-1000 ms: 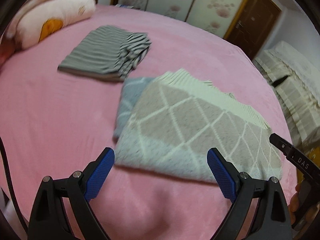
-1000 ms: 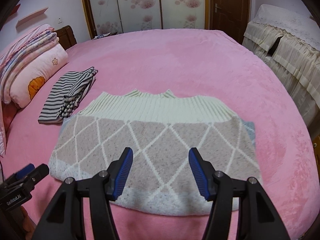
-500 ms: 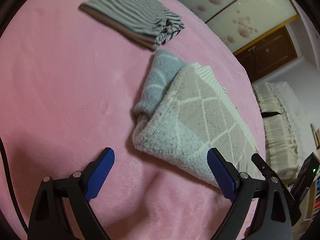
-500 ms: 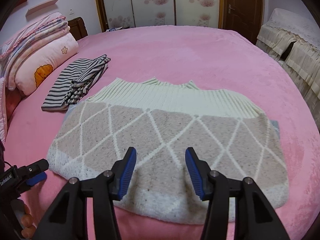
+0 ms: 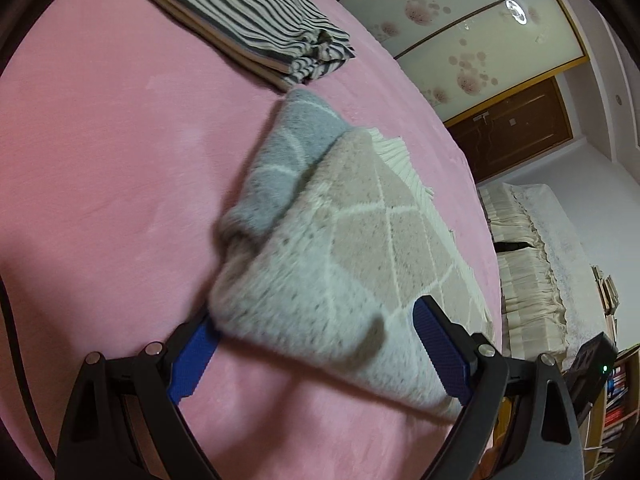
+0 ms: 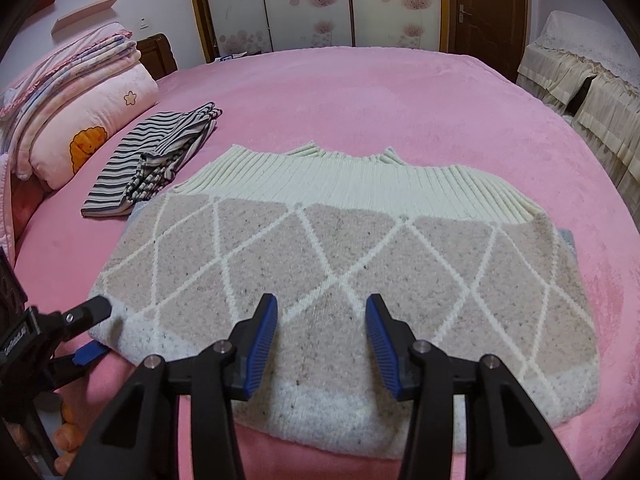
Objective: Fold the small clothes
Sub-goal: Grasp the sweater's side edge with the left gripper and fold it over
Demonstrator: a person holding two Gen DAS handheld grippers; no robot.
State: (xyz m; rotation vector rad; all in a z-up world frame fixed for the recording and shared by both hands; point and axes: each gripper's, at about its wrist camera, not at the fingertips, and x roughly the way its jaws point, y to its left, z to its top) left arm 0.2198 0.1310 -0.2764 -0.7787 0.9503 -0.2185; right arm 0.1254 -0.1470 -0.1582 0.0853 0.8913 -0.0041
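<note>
change: we drop the left tool (image 5: 316, 354), jaws wide apart, onto the near-left corner of the fuzzy beige-and-cream diamond-knit sweater (image 6: 344, 276), one pad under, nothing pinched | right tool (image 6: 322, 340) closing over the near hem, no grip | sweater flat on the pink bed (image 6: 360, 92) beside the folded striped garment (image 6: 156, 156) | next: corner pinch, fold.

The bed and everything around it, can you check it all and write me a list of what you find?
Surface: pink bedspread, soft.
Job's things: diamond-pattern sweater lying flat; striped garment folded beside it.
Clutter: pillow, stacked quilts.
Grippers: left gripper wide open around the sweater's corner; right gripper closing over the near hem, pads not pressing.
Cables: dark cable at the left view's edge.
Surroundings: flowered wardrobe doors, brown door, covered sofa.
</note>
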